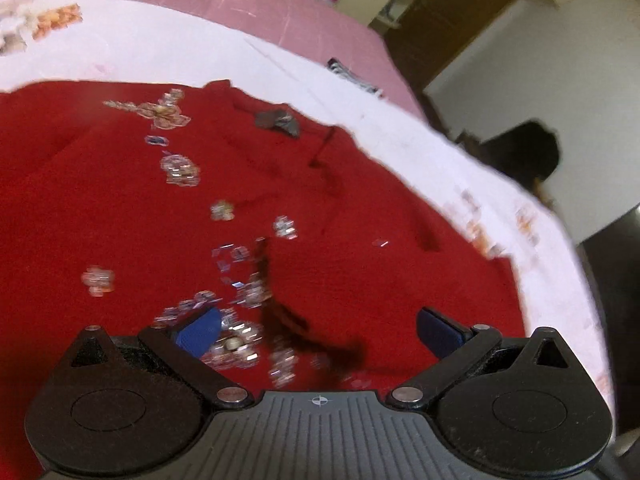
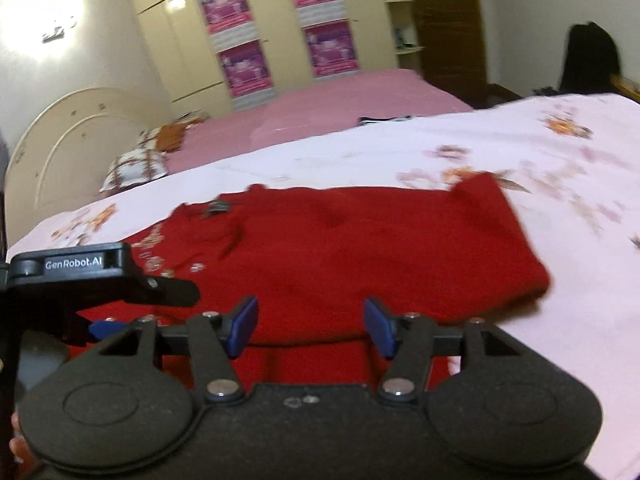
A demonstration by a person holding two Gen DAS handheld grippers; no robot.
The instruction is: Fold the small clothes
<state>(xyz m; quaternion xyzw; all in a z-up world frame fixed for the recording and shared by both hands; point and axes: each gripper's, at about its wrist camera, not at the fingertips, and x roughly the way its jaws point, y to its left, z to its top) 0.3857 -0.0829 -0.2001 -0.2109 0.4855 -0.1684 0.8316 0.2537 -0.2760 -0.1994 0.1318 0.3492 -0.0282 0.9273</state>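
Observation:
A red knitted garment (image 1: pixel 360 208) with shiny sequin trim (image 1: pixel 180 168) and a grey neck label (image 1: pixel 278 120) lies spread on a pale floral bedsheet (image 1: pixel 200 48). My left gripper (image 1: pixel 318 330) is open and empty, low over the garment, with a dark tassel between its blue pads. The garment also shows in the right wrist view (image 2: pixel 360 248), with one edge folded over. My right gripper (image 2: pixel 311 326) is open and empty just above its near edge. The left gripper's body (image 2: pixel 76 268) shows at the left of that view.
A pink bed (image 2: pixel 340 100) with pillows (image 2: pixel 136 164) lies beyond the sheet. A striped dark item (image 1: pixel 352 76) sits on the sheet's far edge. Wardrobe doors with purple posters (image 2: pixel 244 64) and a dark shape on the right (image 2: pixel 588 56) stand behind.

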